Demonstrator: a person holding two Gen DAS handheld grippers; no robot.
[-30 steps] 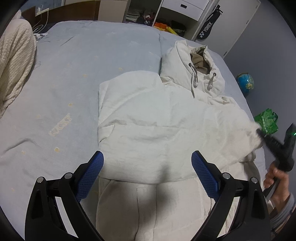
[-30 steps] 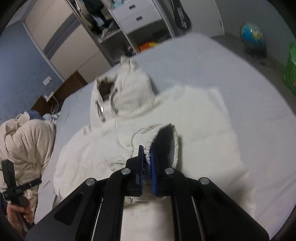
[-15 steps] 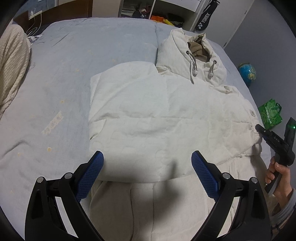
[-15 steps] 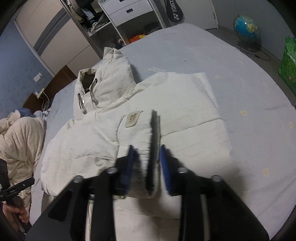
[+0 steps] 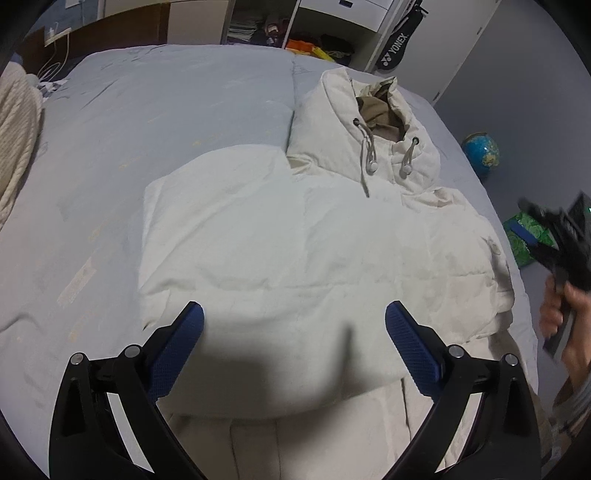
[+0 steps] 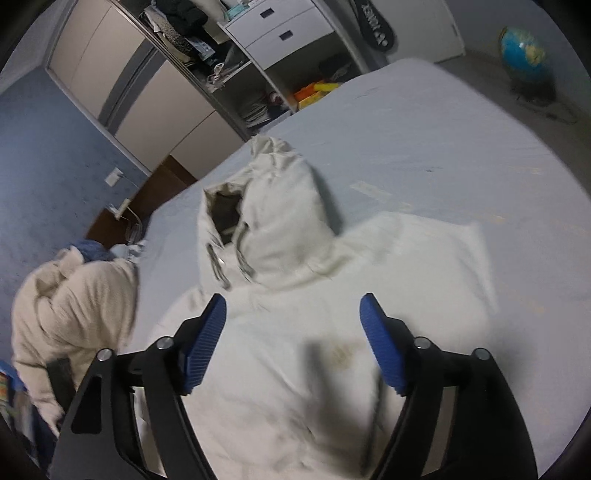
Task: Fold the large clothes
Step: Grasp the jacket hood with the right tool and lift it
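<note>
We note the cream hooded jacket flat on the bed (hood far); left gripper spread above it, right gripper opening, nothing pinched.

One word to read here: "YONEX" in white capitals with the maker's logo beside it, running up the black racket bag that leans by the white drawers in the left wrist view; the right wrist view catches the same bag at the top edge, lettering white but cut off and turned, not properly legible there; nothing else carries readable print; the green bag's pattern is too blurred.
</note>
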